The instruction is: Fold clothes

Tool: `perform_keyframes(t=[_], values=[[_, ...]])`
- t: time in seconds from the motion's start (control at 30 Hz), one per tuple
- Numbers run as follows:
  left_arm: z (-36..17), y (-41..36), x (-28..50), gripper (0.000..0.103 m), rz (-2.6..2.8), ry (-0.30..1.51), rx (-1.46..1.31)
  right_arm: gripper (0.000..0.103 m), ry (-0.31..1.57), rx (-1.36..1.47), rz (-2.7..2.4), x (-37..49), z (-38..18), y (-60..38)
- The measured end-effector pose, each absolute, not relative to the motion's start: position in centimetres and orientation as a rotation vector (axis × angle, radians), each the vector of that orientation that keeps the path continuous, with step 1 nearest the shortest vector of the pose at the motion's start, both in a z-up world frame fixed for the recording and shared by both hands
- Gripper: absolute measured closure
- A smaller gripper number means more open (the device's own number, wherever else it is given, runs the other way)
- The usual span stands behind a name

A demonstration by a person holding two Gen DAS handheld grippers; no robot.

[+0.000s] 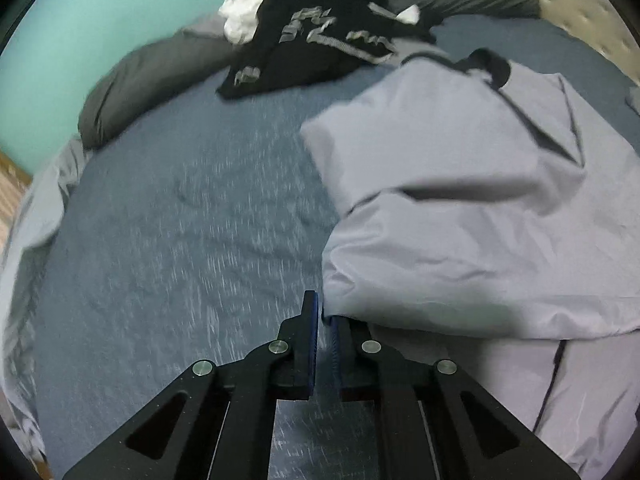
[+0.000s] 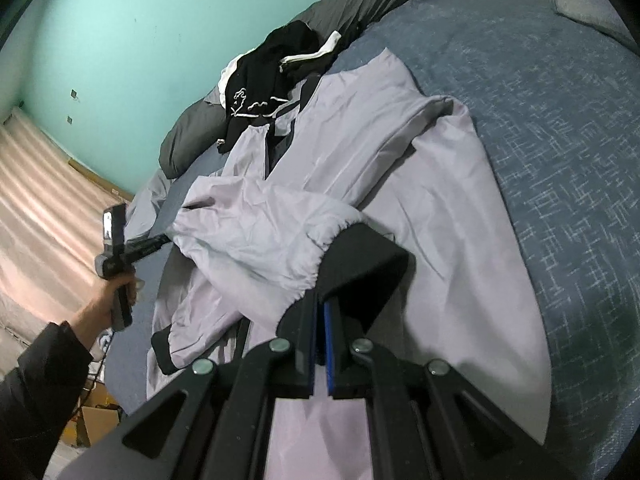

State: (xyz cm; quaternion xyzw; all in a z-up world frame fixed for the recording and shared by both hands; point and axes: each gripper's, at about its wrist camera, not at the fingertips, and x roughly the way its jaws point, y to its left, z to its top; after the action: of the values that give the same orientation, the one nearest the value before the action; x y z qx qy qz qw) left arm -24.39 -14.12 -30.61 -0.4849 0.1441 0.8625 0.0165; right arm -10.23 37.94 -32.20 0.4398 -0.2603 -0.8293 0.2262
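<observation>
Lying crumpled, the grey jacket is pinched by both grippers' fingers.

I see a bed with a blue textured bedspread and dark grey pillows against a plain turquoise wall.

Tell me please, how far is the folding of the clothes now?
Early. Done: nothing lies folded yet. In hand: the right gripper is shut on the black cuff of the grey jacket, and the left gripper pinches its fabric, so one sleeve is lifted across the body. Left: finishing this jacket, then the black garment and white one piled behind.
</observation>
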Motion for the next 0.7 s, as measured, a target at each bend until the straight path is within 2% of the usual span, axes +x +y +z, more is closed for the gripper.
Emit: perform_keyframes(t=[0.2, 0.27, 0.33, 0.4, 0.7], values=[[-31.0, -15.0, -22.5, 0.092, 2.662, 0.403, -1.484, 0.1, -0.707, 1.22, -2.269, -10.1, -32.3, 37.8], [-31.1, -15.2, -21.9, 0.087, 2.655, 0.369, -1.48, 0.1, -0.713, 1.217, -2.269, -10.3, -32.2, 37.9], [-31.3, -15.3, -21.6, 0.073, 2.649, 0.321, -1.476, 0.1, -0.726, 1.215, -2.272, -10.3, -32.2, 38.0], [-31.5, -15.4, -21.7, 0.068, 2.649, 0.275, -1.471, 0.1, -0.734, 1.212, -2.276, -10.2, -32.1, 38.1], [-32.7, -15.2, -23.2, 0.068, 2.651, 0.143, -1.467, 0.1, -0.739, 1.19, -2.278, -10.0, -31.5, 38.6]])
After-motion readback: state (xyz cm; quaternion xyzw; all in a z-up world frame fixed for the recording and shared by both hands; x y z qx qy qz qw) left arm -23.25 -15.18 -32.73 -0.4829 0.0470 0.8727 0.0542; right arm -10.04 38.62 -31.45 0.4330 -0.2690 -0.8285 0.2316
